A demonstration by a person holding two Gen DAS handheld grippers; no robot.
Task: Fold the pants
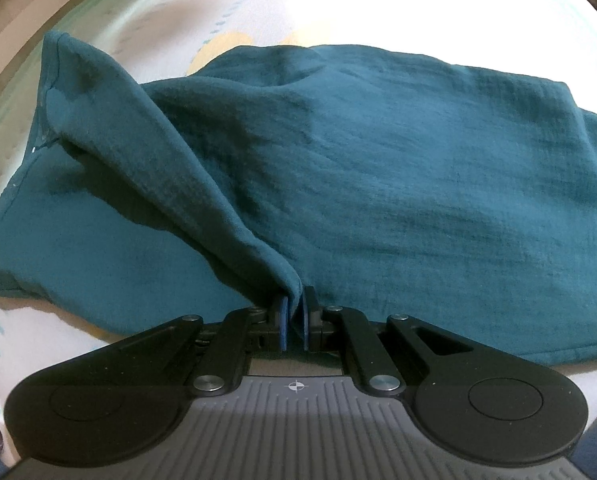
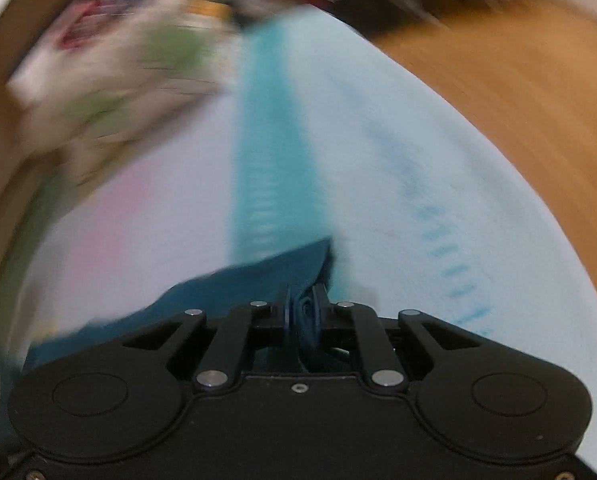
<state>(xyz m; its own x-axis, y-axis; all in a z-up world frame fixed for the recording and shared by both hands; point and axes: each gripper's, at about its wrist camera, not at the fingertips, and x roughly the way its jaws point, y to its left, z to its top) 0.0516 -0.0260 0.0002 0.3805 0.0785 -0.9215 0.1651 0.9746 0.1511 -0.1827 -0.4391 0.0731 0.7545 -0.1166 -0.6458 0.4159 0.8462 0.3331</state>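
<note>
The teal pants (image 1: 398, 168) lie spread across the pale bed sheet (image 1: 186, 12) in the left wrist view. My left gripper (image 1: 296, 310) is shut on a pinched ridge of the pants' near edge, and the cloth rises from the jaws in a fold toward the upper left. In the blurred right wrist view my right gripper (image 2: 303, 312) is shut on a bunched edge of the pants (image 2: 234, 284), which trail off to the lower left over the sheet (image 2: 398, 200).
A turquoise stripe (image 2: 270, 168) runs along the sheet ahead of the right gripper. Wooden floor (image 2: 518, 112) lies past the bed's right edge. Blurred boxes and clutter (image 2: 110, 64) sit at the upper left. A wooden bed frame (image 1: 14, 8) shows at the far left.
</note>
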